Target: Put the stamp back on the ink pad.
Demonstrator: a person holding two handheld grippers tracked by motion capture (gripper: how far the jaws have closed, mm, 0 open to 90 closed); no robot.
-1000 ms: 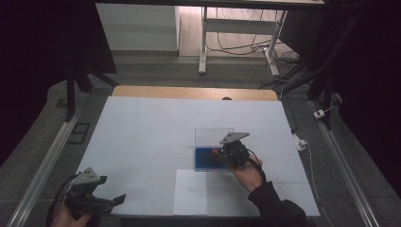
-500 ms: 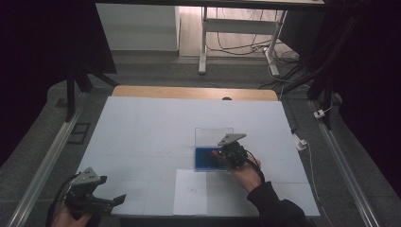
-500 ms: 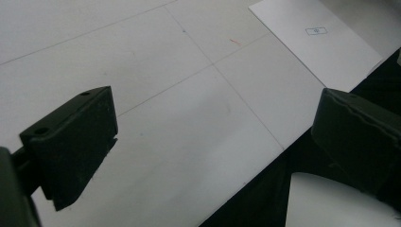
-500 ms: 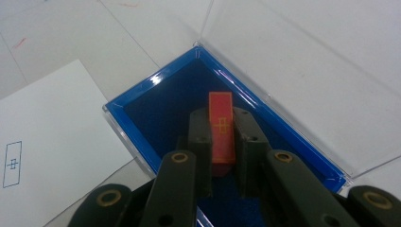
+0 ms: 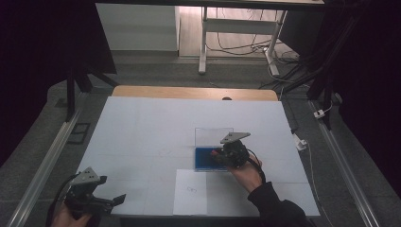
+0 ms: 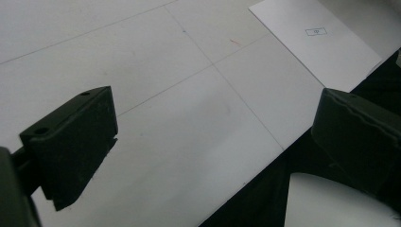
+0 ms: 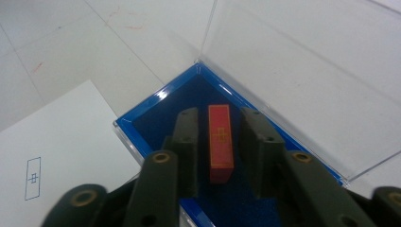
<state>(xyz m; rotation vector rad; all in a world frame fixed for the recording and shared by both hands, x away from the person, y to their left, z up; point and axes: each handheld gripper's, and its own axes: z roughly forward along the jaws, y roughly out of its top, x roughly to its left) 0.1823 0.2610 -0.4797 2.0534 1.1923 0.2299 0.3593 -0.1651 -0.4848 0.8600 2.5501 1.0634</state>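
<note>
Down at about seven o'clock on the white counter [image 5: 151,127], the left gripper [image 5: 106,201] hangs over the near edge with its fingers [image 6: 75,142] spread wide and nothing between them. In the left gripper view the counter's faint grid lines run under them, and a sheet of paper [image 6: 314,40] with a small printed rectangle lies toward one o'clock, its far corner cut off by the frame.

Right of centre on the counter, at roughly four o'clock, sits a shallow box [image 5: 204,158] with a dark blue lining and a clear lid [image 5: 213,137] standing open behind it. In it lies the red block [image 7: 220,142]: a long, narrow bar, bright red, with a faint gold pattern on its top face too small to read. The right gripper [image 7: 220,153] reaches into the box; its jaws have just been opening, and the fingers [image 7: 187,142] now stand on either side of the block, a thin gap showing on each side, not pressing it. From the high view the block is only a red speck [image 5: 216,152] beside the gripper, which hides the box's right end.
</note>
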